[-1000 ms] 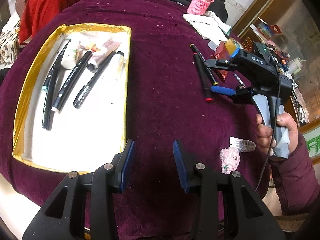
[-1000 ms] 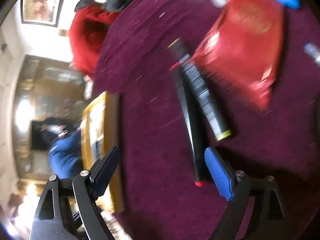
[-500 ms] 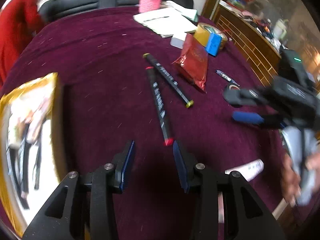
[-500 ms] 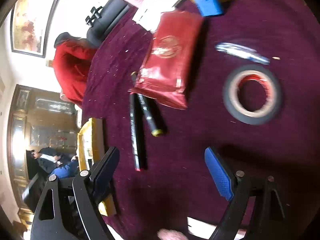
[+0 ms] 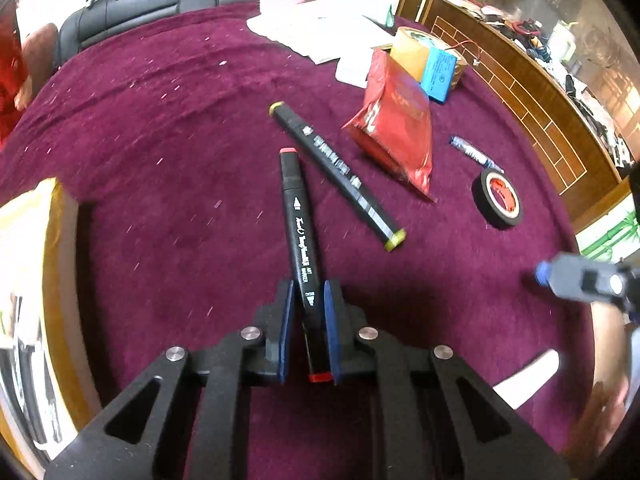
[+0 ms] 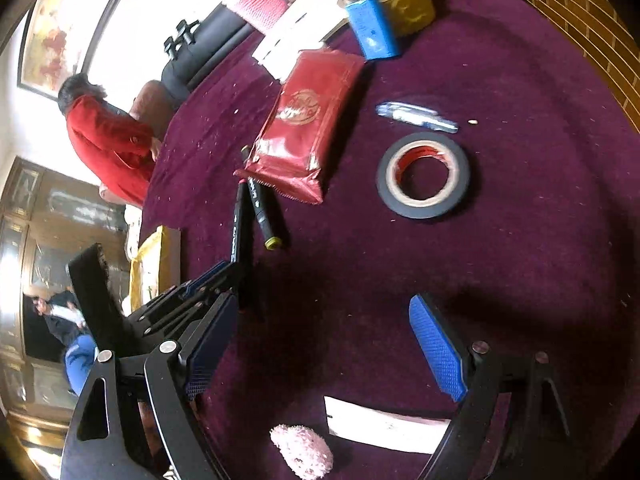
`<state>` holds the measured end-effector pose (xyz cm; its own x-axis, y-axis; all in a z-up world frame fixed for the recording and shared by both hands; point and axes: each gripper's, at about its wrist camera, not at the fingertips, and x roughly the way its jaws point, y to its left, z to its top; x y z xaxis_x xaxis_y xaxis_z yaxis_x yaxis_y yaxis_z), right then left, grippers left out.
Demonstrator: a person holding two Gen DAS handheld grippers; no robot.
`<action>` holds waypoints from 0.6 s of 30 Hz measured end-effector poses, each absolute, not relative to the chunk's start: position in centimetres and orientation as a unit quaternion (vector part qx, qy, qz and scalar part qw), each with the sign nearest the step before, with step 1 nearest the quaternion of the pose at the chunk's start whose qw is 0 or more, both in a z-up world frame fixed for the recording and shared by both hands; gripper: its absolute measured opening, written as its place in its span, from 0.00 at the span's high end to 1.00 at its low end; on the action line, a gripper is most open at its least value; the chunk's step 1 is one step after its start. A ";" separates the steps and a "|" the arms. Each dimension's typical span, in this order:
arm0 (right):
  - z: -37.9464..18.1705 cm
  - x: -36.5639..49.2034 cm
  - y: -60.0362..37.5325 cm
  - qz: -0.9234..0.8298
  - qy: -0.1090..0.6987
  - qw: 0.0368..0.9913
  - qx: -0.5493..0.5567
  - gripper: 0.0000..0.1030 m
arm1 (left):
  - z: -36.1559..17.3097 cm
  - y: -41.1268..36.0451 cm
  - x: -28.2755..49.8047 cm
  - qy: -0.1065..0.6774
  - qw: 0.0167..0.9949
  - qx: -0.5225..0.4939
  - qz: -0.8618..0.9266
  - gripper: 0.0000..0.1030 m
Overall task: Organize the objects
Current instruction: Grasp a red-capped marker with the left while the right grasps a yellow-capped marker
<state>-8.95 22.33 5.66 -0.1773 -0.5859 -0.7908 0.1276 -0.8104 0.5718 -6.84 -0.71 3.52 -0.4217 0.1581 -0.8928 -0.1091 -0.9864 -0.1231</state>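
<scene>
Between the blue pads of the left gripper lies the near end of a black marker with red caps; the jaws have just been closing and now clamp its barrel, the marker lying flat on the maroon cloth and pointing away from the camera. Just beside it, angled off to the right, a second black marker with yellow caps rests on the cloth, the two apart at the near ends and closer at the far ends. Past that one sits a red foil packet, and right of the packet a roll of black tape lies flat, with a small blue-and-white pen above it. At the left edge a gold-rimmed tray shows, blurred.

The right gripper hangs over bare cloth with its jaws spread wide and nothing between them. Near its fingers lie a white tag and a pink fuzzy object. In its view the left gripper grips the red-capped marker at lower left.
</scene>
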 end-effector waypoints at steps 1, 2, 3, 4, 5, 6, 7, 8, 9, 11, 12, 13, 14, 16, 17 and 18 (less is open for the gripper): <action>5.6 -9.0 21.8 -0.741 -0.188 0.246 0.596 0.19 | 3.5 -1.2 -6.3 -0.028 0.076 -0.533 0.842 0.88; 5.6 -9.1 21.2 -0.740 -0.181 0.251 0.597 0.19 | 3.6 -1.9 -5.6 -0.034 0.072 -0.535 0.841 0.88; 5.5 -9.3 20.3 -0.740 -0.172 0.257 0.598 0.19 | 3.7 -2.4 -4.8 -0.039 0.068 -0.536 0.840 0.88; 5.5 -9.6 19.3 -0.740 -0.158 0.262 0.599 0.19 | 3.7 -2.9 -3.8 -0.043 0.065 -0.538 0.839 0.88; 5.4 -9.8 18.1 -0.742 -0.140 0.265 0.599 0.19 | 3.8 -3.3 -2.9 -0.047 0.063 -0.540 0.838 0.88; 5.3 -10.2 16.8 -0.745 -0.121 0.267 0.599 0.19 | 3.8 -3.7 -2.3 -0.049 0.060 -0.541 0.838 0.88; 5.3 -10.5 15.5 -0.748 -0.099 0.269 0.599 0.19 | 3.9 -4.0 -1.6 -0.053 0.057 -0.541 0.837 0.88; 5.1 -10.9 13.5 -0.751 -0.065 0.270 0.599 0.19 | 3.9 -4.4 -0.9 -0.058 0.055 -0.542 0.837 0.88; 4.8 -11.1 12.0 -0.752 -0.039 0.271 0.600 0.19 | 3.8 -4.8 -0.3 -0.065 0.053 -0.542 0.836 0.88; 4.2 -11.2 9.5 -0.753 0.006 0.269 0.601 0.20 | 3.7 -5.0 0.6 -0.072 0.051 -0.544 0.835 0.88; 3.8 -11.2 8.2 -0.753 0.028 0.269 0.600 0.25 | 3.6 -5.1 1.0 -0.070 0.049 -0.545 0.834 0.88; 3.5 -11.3 7.2 -0.753 0.047 0.269 0.599 0.28 | 3.5 -5.1 1.3 -0.068 0.047 -0.546 0.834 0.88; 3.2 -11.4 5.8 -0.756 0.074 0.264 0.595 0.29 | 3.3 -5.2 1.7 -0.069 0.047 -0.546 0.834 0.88; 3.0 -11.4 3.8 -0.765 0.122 0.257 0.577 0.30 | 3.3 -5.3 2.1 -0.074 0.048 -0.542 0.836 0.88; 2.9 -11.4 2.6 -0.769 0.151 0.251 0.568 0.30 | 3.3 -5.3 2.1 -0.076 0.047 -0.541 0.836 0.88; 2.7 -11.3 1.5 -0.772 0.178 0.248 0.558 0.33 | 3.3 -5.3 2.2 -0.079 0.047 -0.539 0.837 0.88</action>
